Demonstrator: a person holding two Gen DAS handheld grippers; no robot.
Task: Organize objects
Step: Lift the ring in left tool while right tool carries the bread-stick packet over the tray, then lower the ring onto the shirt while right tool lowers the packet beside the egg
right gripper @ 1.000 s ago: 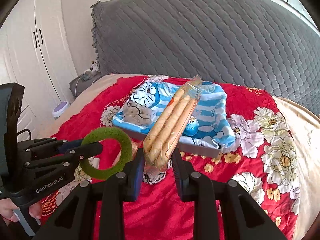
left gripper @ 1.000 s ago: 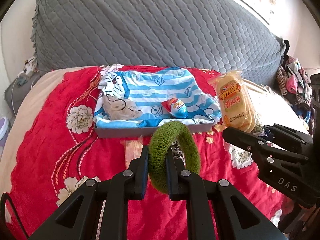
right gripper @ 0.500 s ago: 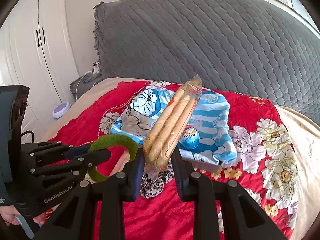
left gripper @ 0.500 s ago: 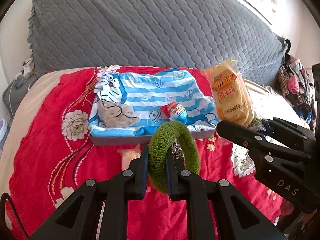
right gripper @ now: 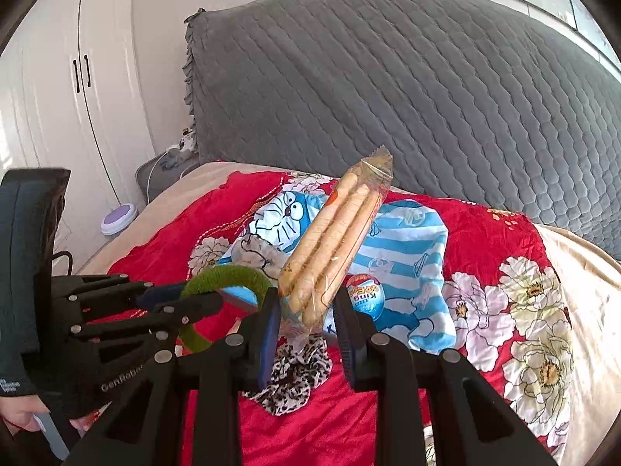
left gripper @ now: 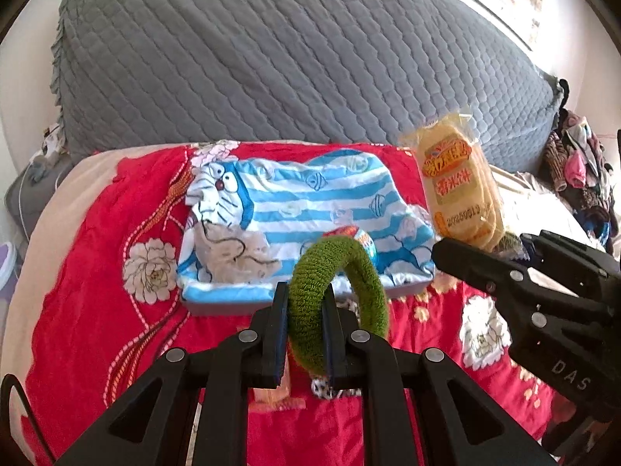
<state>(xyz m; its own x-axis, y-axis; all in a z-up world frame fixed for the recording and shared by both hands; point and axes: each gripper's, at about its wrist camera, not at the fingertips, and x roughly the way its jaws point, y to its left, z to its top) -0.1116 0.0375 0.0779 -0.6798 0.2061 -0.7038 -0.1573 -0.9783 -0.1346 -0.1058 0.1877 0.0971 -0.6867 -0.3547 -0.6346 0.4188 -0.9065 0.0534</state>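
Note:
My left gripper (left gripper: pixel 304 303) is shut on a green fuzzy hair ring (left gripper: pixel 341 295), held upright above the red bedspread. The same green ring (right gripper: pixel 229 279) shows in the right wrist view, left of centre. My right gripper (right gripper: pixel 306 310) is shut on the lower end of a clear packet of yellow biscuits (right gripper: pixel 333 240), which juts up and away. That biscuit packet (left gripper: pixel 458 182) hangs at the right in the left wrist view. Beyond both lies a grey tray (left gripper: pixel 229 306) draped with a blue-striped cartoon cloth (left gripper: pixel 310 202), holding a foil egg (right gripper: pixel 365 295) and a crumpled clear bag (left gripper: pixel 233 252).
A leopard-print scrunchie (right gripper: pixel 295 372) lies on the red flowered bedspread (left gripper: pixel 89 264) just under my grippers. A grey quilted headboard (left gripper: pixel 271 58) stands behind. White wardrobe doors (right gripper: pixel 66 89) are at the left, a pile of clothes (left gripper: pixel 578 171) at the right. A hand (right gripper: pixel 19 415) holds the left gripper.
Both grippers have moved forward towards the tray with their loads, so the tray and striped cloth look nearer. The grips have not changed.

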